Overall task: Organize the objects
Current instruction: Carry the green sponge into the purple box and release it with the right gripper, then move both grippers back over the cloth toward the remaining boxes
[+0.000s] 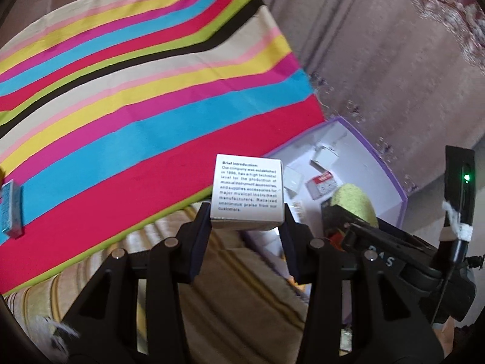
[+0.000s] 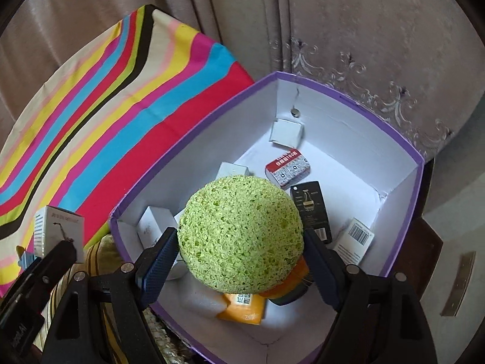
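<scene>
The biggest thing I see is the striped cloth in pink, blue, yellow, red and black (image 1: pixel 127 91), spread flat over a surface in front of beige embroidered curtains (image 2: pixel 348 30). Next to its edge sits the purple-rimmed cardboard box with white inner walls (image 2: pixel 403 182), open at the top.

My right gripper (image 2: pixel 239 257) tilts steeply down over that box, and its dark padded fingers (image 2: pixel 157 270) are clamped on either side of a round green porous sponge (image 2: pixel 239 233), which hangs above the box's near half. The sponge is ball-like, so I can give it no long axis. It hides much of the box floor; around it I make out several small white cartons (image 2: pixel 286 132), a red-and-white patterned packet (image 2: pixel 288 166), a black hang-tag card (image 2: pixel 312 209), a barcode-printed carton (image 2: pixel 357 236) and an orange packet (image 2: pixel 245 306) partly under the sponge.

My left gripper (image 1: pixel 247 221) also angles downward, over the cloth's near edge just beside the box, with its jaws pressed on the lower sides of a small white cardboard carton with black printed text (image 1: pixel 248 191). The carton stands upright in the grip, its text face toward the camera. From the right wrist I see it at the far left.

A small blue packet (image 1: pixel 12 209) lies on the cloth, cut off by the lens edge, its print unreadable.
</scene>
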Demonstrator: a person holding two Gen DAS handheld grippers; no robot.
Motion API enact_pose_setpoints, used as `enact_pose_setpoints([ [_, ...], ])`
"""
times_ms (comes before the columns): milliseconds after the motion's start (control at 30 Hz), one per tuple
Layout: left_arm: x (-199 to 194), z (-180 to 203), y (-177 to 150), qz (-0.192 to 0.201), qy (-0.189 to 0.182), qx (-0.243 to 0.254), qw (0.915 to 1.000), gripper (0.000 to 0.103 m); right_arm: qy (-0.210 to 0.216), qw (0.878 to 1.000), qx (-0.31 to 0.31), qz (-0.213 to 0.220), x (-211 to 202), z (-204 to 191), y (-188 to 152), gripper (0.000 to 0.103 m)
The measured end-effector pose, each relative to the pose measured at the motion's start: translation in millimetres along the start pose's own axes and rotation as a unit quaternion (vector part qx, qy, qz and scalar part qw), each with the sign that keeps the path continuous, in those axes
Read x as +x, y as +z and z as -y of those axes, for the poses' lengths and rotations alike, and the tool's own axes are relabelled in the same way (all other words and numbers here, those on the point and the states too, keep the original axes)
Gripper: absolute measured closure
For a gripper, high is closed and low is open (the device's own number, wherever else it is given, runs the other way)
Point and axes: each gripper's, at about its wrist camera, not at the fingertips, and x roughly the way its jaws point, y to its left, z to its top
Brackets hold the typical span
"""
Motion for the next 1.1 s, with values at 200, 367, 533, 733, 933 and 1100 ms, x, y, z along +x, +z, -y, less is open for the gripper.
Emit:
enact_pose_setpoints([
  [200,8.3,9.8,0.3,-0.015,-0.031,0.009,0.9994,0.043,-0.003,1.0,0.024,0.006,-1.9,10.0,0.9,0.019],
  [367,8.1,4.3,1.3,-0.012,-0.032,-0.009,0.9994,0.039,0.006,1.0,0.026,0.005,-2.3,10.4,0.7,0.018],
  [533,3.4,-3.9,0.1,-0.006,-0.023,-0.025,0.9994,0.039,0.012,1.0,0.018,0.008,-5.3,7.3,-0.4,0.018],
  [733,-6.0,-22.5,-4.0,0.005,-0.001,-0.051,0.9987,0.039,0.013,1.0,0.0,0.013,-9.5,-2.0,-1.0,0.018],
  [933,-20.7,-38.5,-8.8,0.02,0.021,-0.067,0.9973,0.038,0.016,0.999,-0.028,0.015,-13.4,-16.2,-1.6,0.018],
  [1100,-37.8,-60.1,-17.7,0.034,0.042,-0.091,0.9944,0.038,0.028,0.998,-0.062,0.015,-16.4,-33.7,-4.5,0.018],
])
